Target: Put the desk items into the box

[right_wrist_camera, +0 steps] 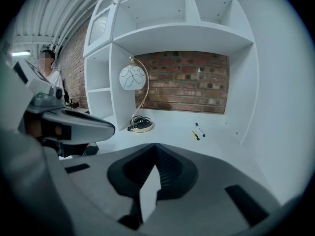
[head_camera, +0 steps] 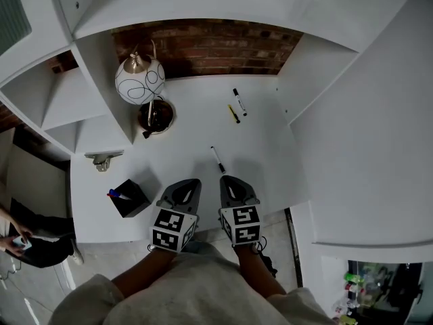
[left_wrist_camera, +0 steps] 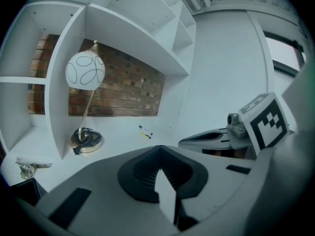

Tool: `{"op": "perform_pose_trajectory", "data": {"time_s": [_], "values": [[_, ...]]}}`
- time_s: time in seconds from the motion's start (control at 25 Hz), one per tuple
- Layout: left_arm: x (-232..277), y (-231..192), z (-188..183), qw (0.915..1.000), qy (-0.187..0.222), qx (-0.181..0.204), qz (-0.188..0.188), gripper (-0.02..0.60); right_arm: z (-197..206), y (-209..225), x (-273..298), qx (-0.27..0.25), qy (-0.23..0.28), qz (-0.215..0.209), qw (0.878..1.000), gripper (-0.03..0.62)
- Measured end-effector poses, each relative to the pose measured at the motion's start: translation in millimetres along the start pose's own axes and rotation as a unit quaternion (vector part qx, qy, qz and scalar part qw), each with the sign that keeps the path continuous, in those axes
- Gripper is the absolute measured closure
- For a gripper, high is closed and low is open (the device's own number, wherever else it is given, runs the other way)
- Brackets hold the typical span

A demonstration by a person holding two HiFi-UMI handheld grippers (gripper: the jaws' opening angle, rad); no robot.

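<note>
Both claws, left (head_camera: 191, 183) and right (head_camera: 227, 180), are closed and empty above the bench's (head_camera: 264, 147) front edge. The box (head_camera: 130, 198) stands at the front-left corner. The pens (head_camera: 217, 159) lie apart on the open middle.

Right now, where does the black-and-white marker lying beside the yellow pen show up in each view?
Head view: the marker lies at the back of the desk, right of centre, next to the yellow pen.
Left gripper view: the marker is small, near the middle, below the brick.
Right gripper view: the marker sits right of centre.
Shared landmark: the globe lamp, left of the marker in every view.
</note>
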State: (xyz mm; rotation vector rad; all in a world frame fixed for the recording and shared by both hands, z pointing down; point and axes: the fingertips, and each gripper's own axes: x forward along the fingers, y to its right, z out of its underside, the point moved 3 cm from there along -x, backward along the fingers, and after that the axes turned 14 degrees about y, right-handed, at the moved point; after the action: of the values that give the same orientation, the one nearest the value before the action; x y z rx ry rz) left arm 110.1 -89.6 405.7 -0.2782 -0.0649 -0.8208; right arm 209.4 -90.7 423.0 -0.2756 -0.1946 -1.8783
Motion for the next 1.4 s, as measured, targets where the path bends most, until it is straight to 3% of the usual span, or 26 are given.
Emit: {"op": "perform_pose_trajectory", "data": {"time_s": [0.92, 1.4], "values": [[52.0, -16.5, 27.9, 0.9995, -0.020, -0.012, -0.022, 0.575, 25.3, 35.7, 46.9, -0.020, -0.041, -0.044, 0.998, 0.577], [78.9, -21.6, 54.0, 0.9987, -0.046, -0.016, -0.016, 0.575, 55.7, 47.7, 80.4, -0.026, -0.108, -0.071, 0.991, 0.576]]}}
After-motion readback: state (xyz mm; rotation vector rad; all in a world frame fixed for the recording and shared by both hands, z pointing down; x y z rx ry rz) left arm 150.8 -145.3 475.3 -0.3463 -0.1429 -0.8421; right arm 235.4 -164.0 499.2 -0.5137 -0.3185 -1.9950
